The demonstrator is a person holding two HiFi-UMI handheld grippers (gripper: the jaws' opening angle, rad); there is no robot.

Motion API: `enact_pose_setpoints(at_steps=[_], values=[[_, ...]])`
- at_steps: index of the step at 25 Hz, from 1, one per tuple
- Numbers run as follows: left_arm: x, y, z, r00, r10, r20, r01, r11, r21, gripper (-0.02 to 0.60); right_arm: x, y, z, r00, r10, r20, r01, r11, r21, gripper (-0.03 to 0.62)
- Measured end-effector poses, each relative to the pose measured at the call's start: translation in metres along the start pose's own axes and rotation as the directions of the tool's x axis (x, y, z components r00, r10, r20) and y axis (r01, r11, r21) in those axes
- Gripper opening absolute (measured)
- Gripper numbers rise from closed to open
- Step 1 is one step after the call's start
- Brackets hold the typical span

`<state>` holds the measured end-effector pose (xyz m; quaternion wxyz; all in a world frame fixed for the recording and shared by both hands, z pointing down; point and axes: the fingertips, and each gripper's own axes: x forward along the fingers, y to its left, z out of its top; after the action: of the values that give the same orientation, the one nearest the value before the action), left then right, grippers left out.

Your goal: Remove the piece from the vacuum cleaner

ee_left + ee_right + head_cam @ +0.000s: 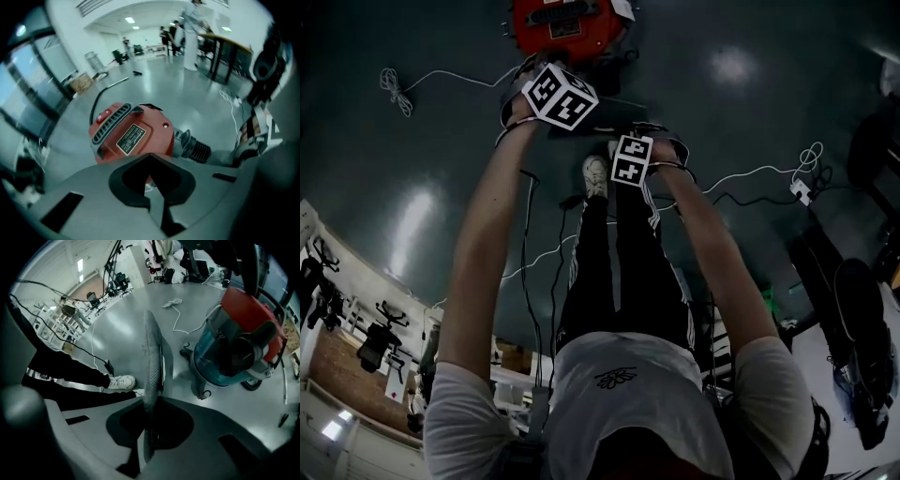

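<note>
The vacuum cleaner [562, 23] stands on the floor at the top of the head view, with a red lid over a teal drum [239, 343]. In the left gripper view its red lid [133, 131] with a label fills the middle, and a black ribbed hose socket [194, 147] juts out to the right. My left gripper [151, 183] hovers just above that lid, jaws together with nothing clearly between them. My right gripper [149, 427] is shut on a long thin grey piece [151, 362], seen edge-on, to the left of the drum. In the head view both grippers [558, 94] [633, 159] are held out in front of the person.
White cables [394, 89] and a power strip [802, 190] lie on the shiny grey floor. The person's white shoe [119, 382] and dark trouser legs are close under the right gripper. Desks, chairs and distant people stand around the hall's edges.
</note>
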<state>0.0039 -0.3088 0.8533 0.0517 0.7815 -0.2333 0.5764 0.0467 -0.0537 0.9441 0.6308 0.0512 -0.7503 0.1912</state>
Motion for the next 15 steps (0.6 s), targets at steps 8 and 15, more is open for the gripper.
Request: enact_pose_setpoints(at_steps=[8, 15], values=[[-0.08, -0.048, -0.051, 0.993, -0.092, 0.07, 0.115, 0.811, -0.574, -0.001, -0.075, -0.013, 0.004, 0.992, -0.129, -0.015, 0.13, 0.989, 0.066, 0.023], [-0.217, -0.049, -0.043, 0.978, 0.015, 0.206, 0.128, 0.738, -0.662, -0.001, -0.19, 0.019, 0.016, 0.968, -0.249, 0.009, 0.238, 0.934, 0.266, 0.023]])
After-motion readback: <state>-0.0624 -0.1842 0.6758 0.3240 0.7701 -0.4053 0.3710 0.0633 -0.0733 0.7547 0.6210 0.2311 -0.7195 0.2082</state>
